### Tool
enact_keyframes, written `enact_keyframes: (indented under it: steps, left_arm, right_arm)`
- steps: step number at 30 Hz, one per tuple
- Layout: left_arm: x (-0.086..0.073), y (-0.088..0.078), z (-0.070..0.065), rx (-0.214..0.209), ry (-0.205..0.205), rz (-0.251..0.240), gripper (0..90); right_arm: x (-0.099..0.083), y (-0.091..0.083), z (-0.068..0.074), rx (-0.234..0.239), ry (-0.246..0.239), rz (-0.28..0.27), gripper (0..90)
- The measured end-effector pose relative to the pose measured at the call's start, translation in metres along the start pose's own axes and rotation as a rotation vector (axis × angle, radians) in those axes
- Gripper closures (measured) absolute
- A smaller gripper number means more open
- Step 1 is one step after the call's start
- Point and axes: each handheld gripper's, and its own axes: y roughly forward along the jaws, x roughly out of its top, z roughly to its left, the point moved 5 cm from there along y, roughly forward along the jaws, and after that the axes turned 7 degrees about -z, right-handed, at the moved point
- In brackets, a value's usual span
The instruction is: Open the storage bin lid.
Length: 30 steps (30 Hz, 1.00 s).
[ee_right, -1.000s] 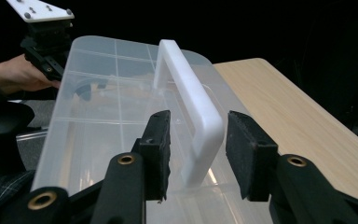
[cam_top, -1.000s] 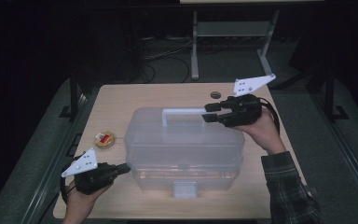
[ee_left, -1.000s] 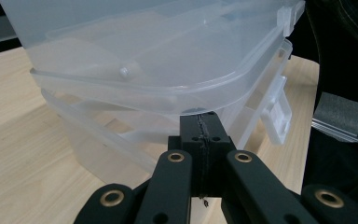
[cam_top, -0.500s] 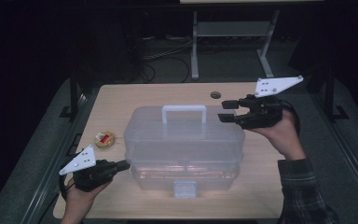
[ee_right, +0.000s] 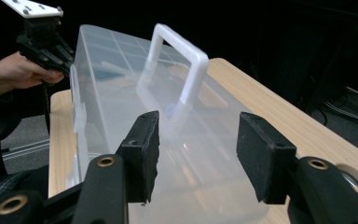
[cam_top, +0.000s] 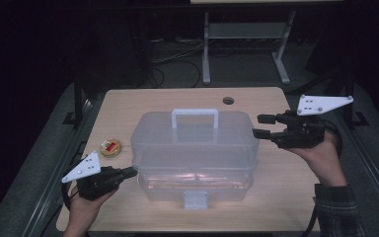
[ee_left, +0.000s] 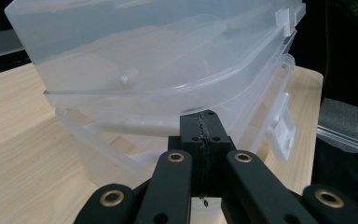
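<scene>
One clear box (cam_top: pixel 196 153) with one white handle (cam_top: pixel 195 117) and one front latch (cam_top: pixel 196 199), standing in the middle of one wooden table (cam_top: pixel 128 101). Two grippers: left gripper (cam_top: pixel 128 172) low at the near left corner of box, jaws pressed together with nothing between, tip just at the edge of the lid; right gripper (cam_top: pixel 262 126) just beside the right end of box, not touching, jaws half apart and empty. One small round tin (cam_top: pixel 110 147) on the table left of box, apart from it; one round hole (cam_top: pixel 228 100) in the table behind. Compared with a second ago: right gripper gone from the handle, moved out to the right past the box end, jaws just been opening, nothing between them; handle now free and upright; left gripper unchanged in place. Dark floor, metal frame and cables behind the table; box itself standing between the two grippers.
</scene>
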Motion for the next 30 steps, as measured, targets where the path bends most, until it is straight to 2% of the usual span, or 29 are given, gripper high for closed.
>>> enact_keyframes:
  steps: [4,6,11,15,23,30]
  left_arm:
    - [0.001,0.000,0.000,0.002,-0.003,-0.002,90.0]
    - [0.000,0.000,0.001,0.002,-0.003,-0.002,90.0]
    - [0.002,0.000,0.001,0.001,0.001,-0.003,90.0]
    - [0.003,0.000,0.001,0.004,0.001,-0.007,90.0]
    - [0.005,0.000,0.002,0.005,0.007,-0.010,90.0]
    - [0.007,0.000,0.003,0.003,0.011,-0.010,90.0]
  right_arm:
    - [-0.009,-0.005,0.000,-0.011,0.015,0.002,46.5]
    - [-0.014,-0.009,0.001,-0.013,0.032,-0.019,45.8]
    - [-0.029,-0.022,0.004,-0.054,0.048,-0.017,41.9]
    - [-0.041,-0.027,0.009,-0.069,0.058,-0.014,39.8]
    - [-0.065,-0.027,0.017,-0.086,0.075,0.021,32.4]
    - [-0.077,-0.023,0.025,-0.090,0.075,0.048,29.6]
